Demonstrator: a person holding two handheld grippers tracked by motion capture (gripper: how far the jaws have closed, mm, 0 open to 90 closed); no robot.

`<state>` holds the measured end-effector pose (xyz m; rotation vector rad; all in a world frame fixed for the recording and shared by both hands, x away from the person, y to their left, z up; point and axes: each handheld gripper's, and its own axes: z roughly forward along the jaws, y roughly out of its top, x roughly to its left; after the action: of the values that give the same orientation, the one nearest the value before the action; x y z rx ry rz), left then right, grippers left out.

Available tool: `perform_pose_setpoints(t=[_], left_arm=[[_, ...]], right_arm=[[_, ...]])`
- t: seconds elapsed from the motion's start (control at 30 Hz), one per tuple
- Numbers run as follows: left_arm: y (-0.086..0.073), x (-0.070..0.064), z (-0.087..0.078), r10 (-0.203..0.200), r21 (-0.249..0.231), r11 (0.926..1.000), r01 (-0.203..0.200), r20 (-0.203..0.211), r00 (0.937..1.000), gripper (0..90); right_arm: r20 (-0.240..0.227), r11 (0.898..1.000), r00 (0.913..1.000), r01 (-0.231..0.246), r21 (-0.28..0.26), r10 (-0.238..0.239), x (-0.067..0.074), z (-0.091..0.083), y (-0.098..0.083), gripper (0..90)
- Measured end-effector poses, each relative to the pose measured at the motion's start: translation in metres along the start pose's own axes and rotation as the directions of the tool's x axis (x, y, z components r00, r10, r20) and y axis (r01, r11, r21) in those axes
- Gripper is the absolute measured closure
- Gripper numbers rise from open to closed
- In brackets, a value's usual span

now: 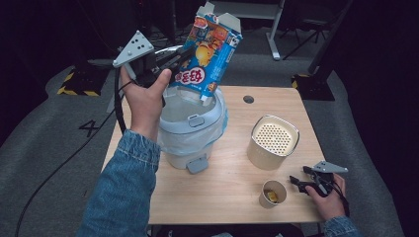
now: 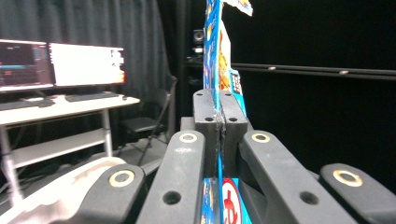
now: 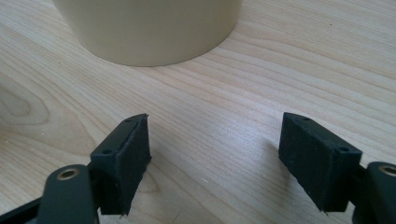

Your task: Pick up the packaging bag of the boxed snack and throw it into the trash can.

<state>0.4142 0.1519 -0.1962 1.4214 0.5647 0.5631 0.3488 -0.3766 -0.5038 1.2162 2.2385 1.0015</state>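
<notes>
My left gripper [image 1: 179, 57] is raised above the white pedal bin [image 1: 190, 133] and is shut on a blue snack box [image 1: 210, 49] with an open top flap. The box hangs tilted over the bin's open mouth. In the left gripper view the box [image 2: 215, 51] stands edge-on, pinched between the two jaws of the left gripper [image 2: 219, 123]. My right gripper [image 1: 300, 181] rests low at the table's front right, open, with nothing between its jaws. In the right gripper view the right gripper [image 3: 215, 154] faces bare wood and the base of the cream container [image 3: 149, 28].
A cream container [image 1: 273, 143] with a perforated lid stands right of the bin. A small paper cup [image 1: 272, 194] with something yellow inside sits near the front edge, close to my right gripper. The wooden table [image 1: 232, 192] has a round hole [image 1: 248, 99] at the back.
</notes>
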Motion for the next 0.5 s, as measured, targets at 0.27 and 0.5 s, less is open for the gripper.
perform_pose_setpoints(t=[0.27,0.5], left_arm=[[-0.011,0.008,0.007,0.013,0.059,0.9982,-0.009,-0.058,0.9982,88.9],[-0.02,0.011,0.012,0.013,0.095,0.9955,-0.005,-0.083,0.9965,88.9]], right_arm=[[0.0,1.0,1.0,0.0,0.0,0.0,0.0,0.0,0.0,25.1],[0.0,1.0,1.0,0.0,0.0,0.0,0.0,0.0,0.0,25.1]])
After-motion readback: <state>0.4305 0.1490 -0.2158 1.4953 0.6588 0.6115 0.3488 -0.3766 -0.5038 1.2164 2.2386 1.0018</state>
